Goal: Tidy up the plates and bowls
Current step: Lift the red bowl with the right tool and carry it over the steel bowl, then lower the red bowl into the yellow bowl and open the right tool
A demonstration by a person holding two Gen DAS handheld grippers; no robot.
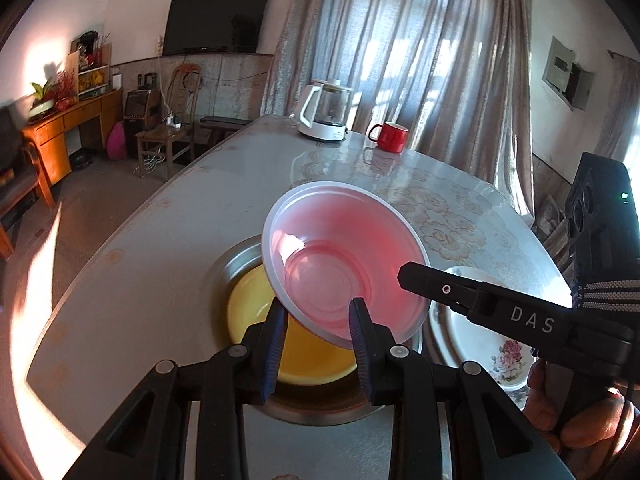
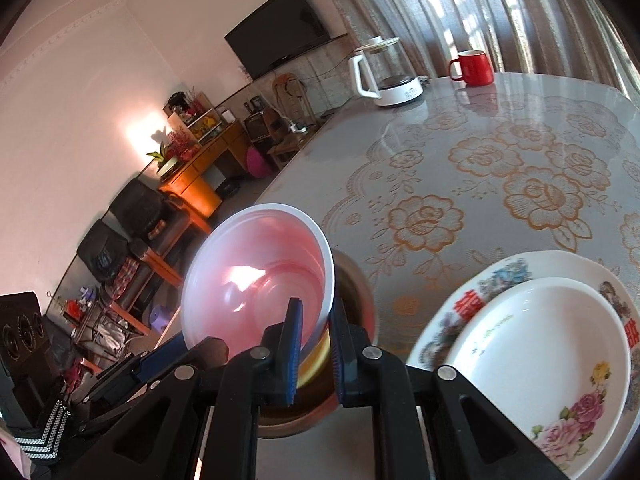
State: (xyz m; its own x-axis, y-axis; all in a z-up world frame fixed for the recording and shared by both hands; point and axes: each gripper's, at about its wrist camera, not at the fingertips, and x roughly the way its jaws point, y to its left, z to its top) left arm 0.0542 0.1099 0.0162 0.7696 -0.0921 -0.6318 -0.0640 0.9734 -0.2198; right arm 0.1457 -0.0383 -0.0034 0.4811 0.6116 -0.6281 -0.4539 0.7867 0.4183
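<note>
A translucent pink plastic bowl (image 1: 344, 256) is held tilted above a yellow bowl (image 1: 256, 312) that sits inside a steel bowl (image 1: 236, 260) on the table. My left gripper (image 1: 318, 320) is shut on the pink bowl's near rim. My right gripper (image 2: 316, 336) is shut on the same pink bowl's (image 2: 260, 280) rim from the right side; it shows in the left wrist view (image 1: 420, 276). Two stacked flowered white plates (image 2: 540, 344) lie to the right; they also show in the left wrist view (image 1: 492, 344).
A white electric kettle (image 1: 326, 110) and a red mug (image 1: 390, 136) stand at the table's far end. The table (image 2: 500, 152) has a floral cloth under glass. Chairs and a wooden desk (image 1: 60, 124) stand left of the table.
</note>
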